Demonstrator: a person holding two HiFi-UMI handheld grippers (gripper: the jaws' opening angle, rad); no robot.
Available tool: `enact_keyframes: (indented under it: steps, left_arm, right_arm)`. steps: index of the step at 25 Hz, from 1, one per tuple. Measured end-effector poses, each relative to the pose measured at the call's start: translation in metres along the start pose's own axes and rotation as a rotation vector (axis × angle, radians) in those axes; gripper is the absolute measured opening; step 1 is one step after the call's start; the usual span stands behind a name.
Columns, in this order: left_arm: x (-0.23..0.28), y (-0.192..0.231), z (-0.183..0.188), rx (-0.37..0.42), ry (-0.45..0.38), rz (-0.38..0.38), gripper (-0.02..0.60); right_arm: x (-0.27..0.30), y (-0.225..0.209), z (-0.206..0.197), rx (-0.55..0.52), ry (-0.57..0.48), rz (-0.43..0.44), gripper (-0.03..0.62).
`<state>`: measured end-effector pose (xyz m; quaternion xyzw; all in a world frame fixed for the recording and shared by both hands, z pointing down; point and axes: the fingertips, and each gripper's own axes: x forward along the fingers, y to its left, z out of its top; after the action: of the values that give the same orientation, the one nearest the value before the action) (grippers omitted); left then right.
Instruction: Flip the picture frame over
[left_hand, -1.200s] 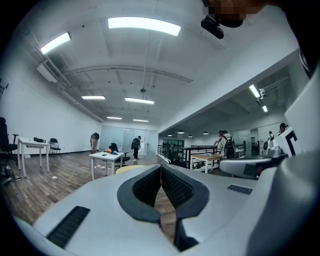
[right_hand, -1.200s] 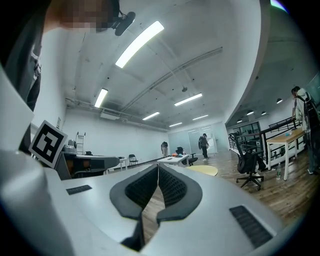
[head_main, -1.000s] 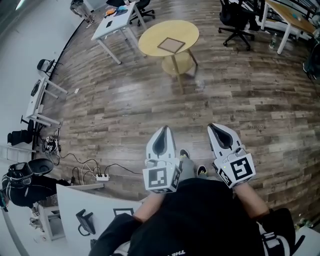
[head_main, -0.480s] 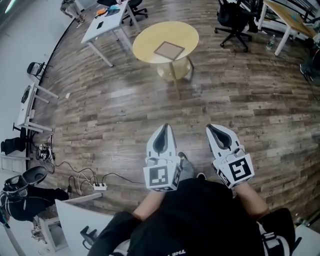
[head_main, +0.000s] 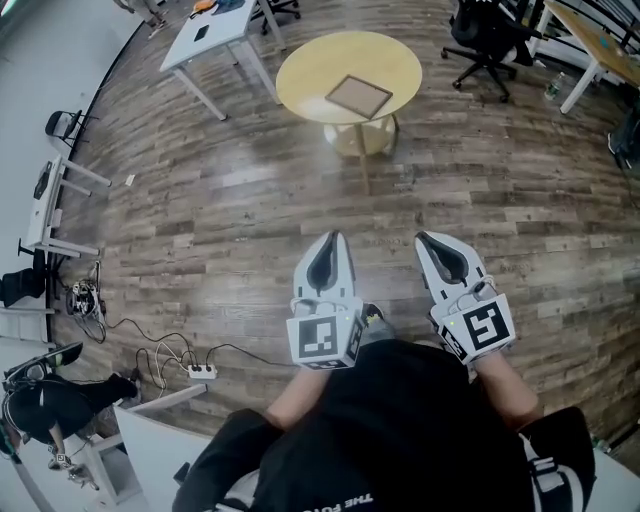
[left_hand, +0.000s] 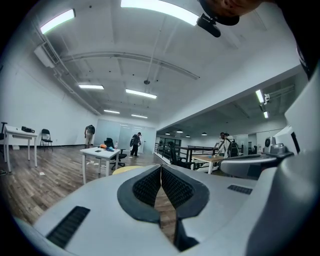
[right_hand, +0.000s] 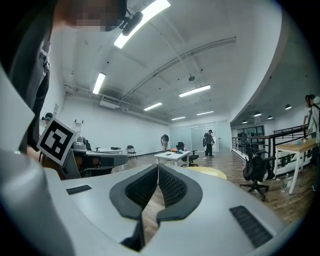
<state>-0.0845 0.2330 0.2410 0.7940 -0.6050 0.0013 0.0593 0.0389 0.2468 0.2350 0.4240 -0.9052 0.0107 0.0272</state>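
The frame (head_main: 358, 95) lies flat near the middle of the round yellow table (head_main: 305, 70), well ahead of me across the wood floor (head_main: 230, 230). Both tools are far from it. My left gripper (head_main: 333, 237) has its jaws pressed together with nothing between them. My right gripper (head_main: 421, 237) is the same, tips meeting and empty. Both point level and forward, side by side in front of my body.

So the step in hand, as I read it, is the approach, and none of the flip is done yet. To do it well I want to arrive square to the table with the frame in easy reach of both tools, not stretched across the top. The frame sits at an angle to me, so I'd pick a side from which two opposite edges fall to my left and right. A black chair (head_main: 485, 40) stands to the right of the table and a white desk (head_main: 205, 40) to its left. The way straight ahead looks open.

Before reaching in I must part the jaws, since shut as they are they can only push. The frame looks thin and low, so I expect to work one jaw tip under an edge or slide the frame to the table rim. Then I'd lift that edge while the other tool steadies the far side. A hard shove could send it off the table.
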Motion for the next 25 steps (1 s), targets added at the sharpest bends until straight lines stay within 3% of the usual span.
enact_keyframes:
  steps: [14, 25]
  left_arm:
    - [0.059, 0.059, 0.0, -0.011, 0.007, 0.013, 0.023]
    - [0.185, 0.075, 0.005, 0.019, 0.012, 0.016, 0.023]
  right_arm:
    - [0.083, -0.016, 0.0, -0.015, -0.002, 0.026, 0.02]
    - [0.177, -0.116, -0.004, -0.009, -0.014, 0.05, 0.02]
